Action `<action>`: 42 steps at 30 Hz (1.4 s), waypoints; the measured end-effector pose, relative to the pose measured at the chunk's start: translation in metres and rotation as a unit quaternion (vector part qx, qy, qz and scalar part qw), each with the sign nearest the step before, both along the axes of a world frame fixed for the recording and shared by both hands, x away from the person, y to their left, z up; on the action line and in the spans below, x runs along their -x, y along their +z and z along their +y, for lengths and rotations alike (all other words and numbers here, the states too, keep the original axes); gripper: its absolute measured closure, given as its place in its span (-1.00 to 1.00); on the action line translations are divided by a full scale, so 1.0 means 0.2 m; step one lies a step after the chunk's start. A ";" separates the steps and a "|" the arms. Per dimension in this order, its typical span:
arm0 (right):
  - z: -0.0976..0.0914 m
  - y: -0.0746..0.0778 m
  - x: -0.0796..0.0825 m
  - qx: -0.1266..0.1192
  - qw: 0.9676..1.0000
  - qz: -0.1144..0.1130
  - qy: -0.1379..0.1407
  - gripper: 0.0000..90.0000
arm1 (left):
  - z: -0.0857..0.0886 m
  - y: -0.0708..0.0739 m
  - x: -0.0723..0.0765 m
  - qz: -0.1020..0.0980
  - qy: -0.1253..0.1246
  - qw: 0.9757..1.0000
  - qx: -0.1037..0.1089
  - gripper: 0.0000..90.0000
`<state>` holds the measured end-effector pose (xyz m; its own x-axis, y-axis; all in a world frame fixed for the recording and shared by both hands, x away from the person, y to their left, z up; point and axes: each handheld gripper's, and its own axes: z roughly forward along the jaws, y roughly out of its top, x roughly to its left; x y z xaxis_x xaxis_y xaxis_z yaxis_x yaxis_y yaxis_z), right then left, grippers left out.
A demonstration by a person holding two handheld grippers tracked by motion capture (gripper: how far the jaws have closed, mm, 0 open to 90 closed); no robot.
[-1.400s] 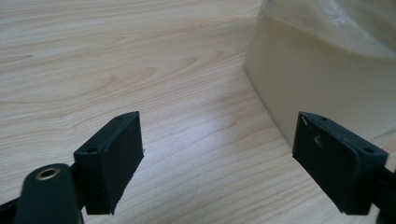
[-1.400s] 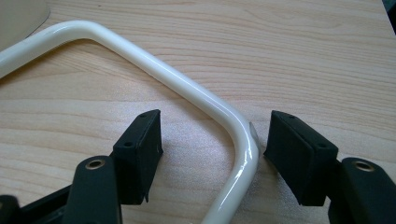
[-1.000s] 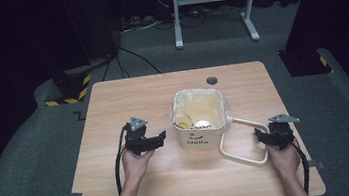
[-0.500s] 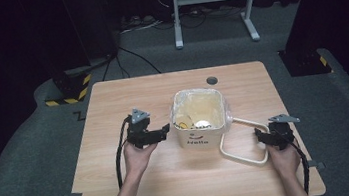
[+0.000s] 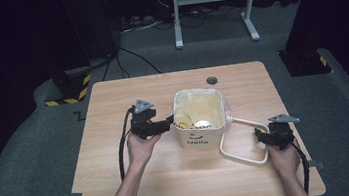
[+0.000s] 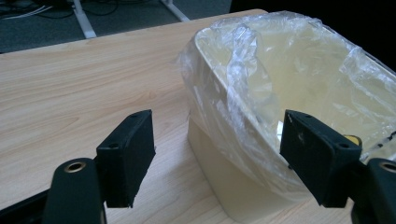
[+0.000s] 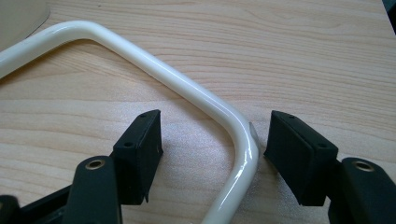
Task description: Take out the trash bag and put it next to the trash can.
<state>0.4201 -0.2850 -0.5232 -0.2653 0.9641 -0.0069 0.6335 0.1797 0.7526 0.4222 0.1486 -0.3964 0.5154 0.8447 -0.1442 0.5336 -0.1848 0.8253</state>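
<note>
Raised toward the cream plastic-lined bin's (image 5: 200,117) 9 o'clock rim, left hand-held gripper (image 5: 169,123) closing but empty; right hand-held gripper (image 7: 212,154) gapes around white handle (image 7: 187,88), nothing gripped yet.

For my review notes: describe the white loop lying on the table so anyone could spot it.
On the wooden table, look right of the cream bin marked Hello. The white loop lies flat there, a glossy bent tube, its corner between the right gripper's open jaws.
</note>
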 end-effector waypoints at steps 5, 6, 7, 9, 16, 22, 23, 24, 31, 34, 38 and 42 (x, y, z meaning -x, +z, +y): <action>0.00 0.00 0.00 0.000 1.000 0.000 0.000 -0.21 | -0.04 0.02 -0.03 -0.001 -0.007 1.000 0.003 -0.37; 0.00 0.00 0.00 0.000 1.000 0.000 0.000 -0.21 | -0.05 0.02 -0.04 -0.001 -0.009 1.000 0.000 -0.37; 0.00 0.00 0.00 0.000 1.000 0.000 0.000 -0.21 | -0.06 0.02 -0.04 -0.002 -0.010 1.000 0.000 -0.36; 0.00 0.00 0.00 0.000 1.000 0.000 0.000 -0.21 | -0.07 0.03 -0.06 -0.004 -0.012 1.000 -0.004 -0.35; 0.00 0.00 0.00 0.000 1.000 0.000 0.000 -0.21 | -0.14 0.06 -0.10 -0.010 -0.022 0.999 -0.023 -0.28; 0.00 0.00 0.00 0.000 1.000 0.000 0.000 -0.21 | -0.18 0.08 -0.13 -0.010 -0.028 0.999 -0.027 -0.24; 0.00 0.00 0.00 0.000 1.000 0.000 0.000 -0.21 | -0.19 0.08 -0.13 -0.008 -0.028 0.999 -0.028 -0.23; 0.00 0.00 0.00 0.000 1.000 0.000 0.000 -0.21 | -0.20 0.08 -0.14 -0.008 -0.029 0.999 -0.027 -0.23; 0.00 0.00 0.00 0.000 1.000 0.000 0.000 -0.21 | -0.25 0.08 -0.17 -0.011 -0.034 0.999 -0.038 -0.18; 0.00 0.00 0.00 0.000 1.000 0.000 0.000 -0.21 | -0.27 0.06 -0.18 -0.008 -0.035 0.999 -0.039 -0.15; 0.00 0.00 0.00 0.000 1.000 0.000 0.000 -0.21 | -0.29 0.04 -0.19 -0.008 -0.035 0.999 -0.041 -0.10; 0.00 0.00 0.00 0.000 1.000 0.000 0.000 -0.21 | -0.30 0.04 -0.19 -0.014 -0.035 0.998 -0.046 -0.04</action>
<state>0.4201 -0.2850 -0.5232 -0.2658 0.9640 -0.0070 0.6335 0.1802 0.7524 0.4607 0.0880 -0.3884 0.5756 0.8161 -0.0517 0.4939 -0.2966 0.8174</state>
